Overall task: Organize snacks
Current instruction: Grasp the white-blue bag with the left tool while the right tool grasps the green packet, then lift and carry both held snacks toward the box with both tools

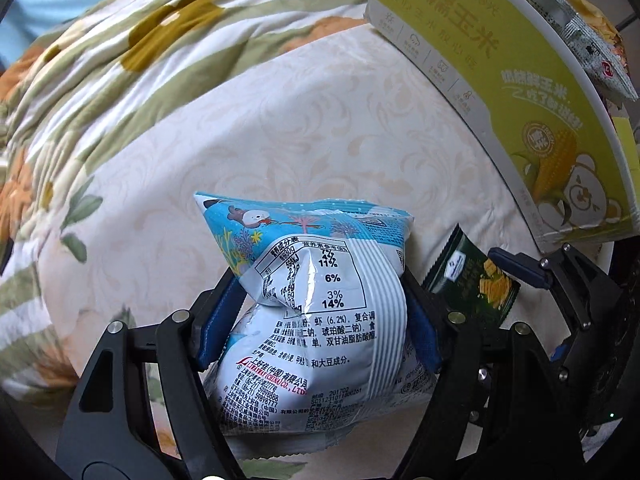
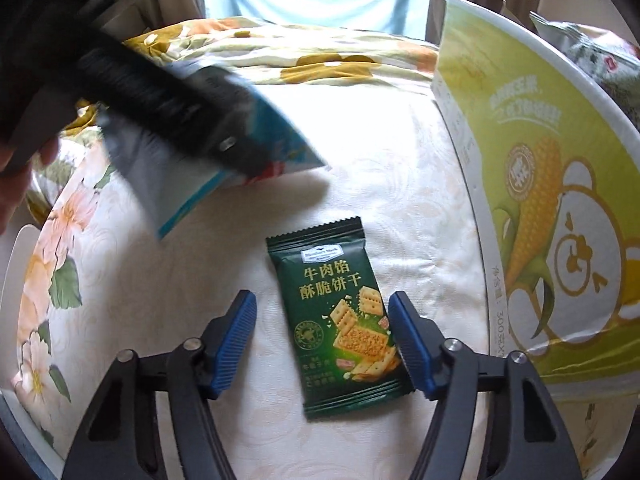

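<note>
The left hand-held gripper [image 1: 316, 320] clamps a puffy blue-and-white plastic snack bag [image 1: 316, 312] between its blue pads, holding it above the cream patterned bed sheet [image 1: 280, 120]. The right hand-held gripper [image 2: 322, 344] stands partly open around a flat dark green biscuit packet [image 2: 340, 320] lying on the sheet; its right pad is at the packet's edge, the left pad clear. A yellow-green corn-printed cardboard box [image 2: 540, 200] stands just beside, holding silver snack packets [image 1: 580, 36].

Both wrist views look steeply down, close over the cream bedspread [image 1: 280, 128], left of the yellow corn box [image 1: 520, 100]; both include that box and bedspread.
</note>
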The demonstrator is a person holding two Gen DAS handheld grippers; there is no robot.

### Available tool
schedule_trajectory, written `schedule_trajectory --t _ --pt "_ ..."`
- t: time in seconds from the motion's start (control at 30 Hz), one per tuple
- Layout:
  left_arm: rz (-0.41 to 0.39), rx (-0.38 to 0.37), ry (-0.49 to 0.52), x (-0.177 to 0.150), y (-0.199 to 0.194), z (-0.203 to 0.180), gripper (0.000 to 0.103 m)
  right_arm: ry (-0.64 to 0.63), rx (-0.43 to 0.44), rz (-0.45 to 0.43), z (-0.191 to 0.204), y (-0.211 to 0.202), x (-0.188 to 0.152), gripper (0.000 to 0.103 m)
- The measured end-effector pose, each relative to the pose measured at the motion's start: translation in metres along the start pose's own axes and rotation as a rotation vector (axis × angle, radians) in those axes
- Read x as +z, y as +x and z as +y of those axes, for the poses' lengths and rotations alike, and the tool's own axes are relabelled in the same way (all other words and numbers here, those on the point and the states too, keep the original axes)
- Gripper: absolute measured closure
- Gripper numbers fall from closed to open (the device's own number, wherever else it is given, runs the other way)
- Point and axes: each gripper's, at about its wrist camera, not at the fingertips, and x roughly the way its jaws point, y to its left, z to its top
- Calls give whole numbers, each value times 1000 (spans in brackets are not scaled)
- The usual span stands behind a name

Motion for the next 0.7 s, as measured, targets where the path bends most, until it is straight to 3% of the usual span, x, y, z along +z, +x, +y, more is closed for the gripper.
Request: schedule_trajectory --t 0.3,0.47,0.7 --pt "-39 -17 -86 -39 -6 -3 34 -29 30 4 0 -3 -1 44" --pt "-61 -6 -93 -50 -10 1 36 -29 26 -3 -2 -3 2 62" --pt "-100 -16 -124 -72 -19 7 41 22 -23 6 1 0 5 62"
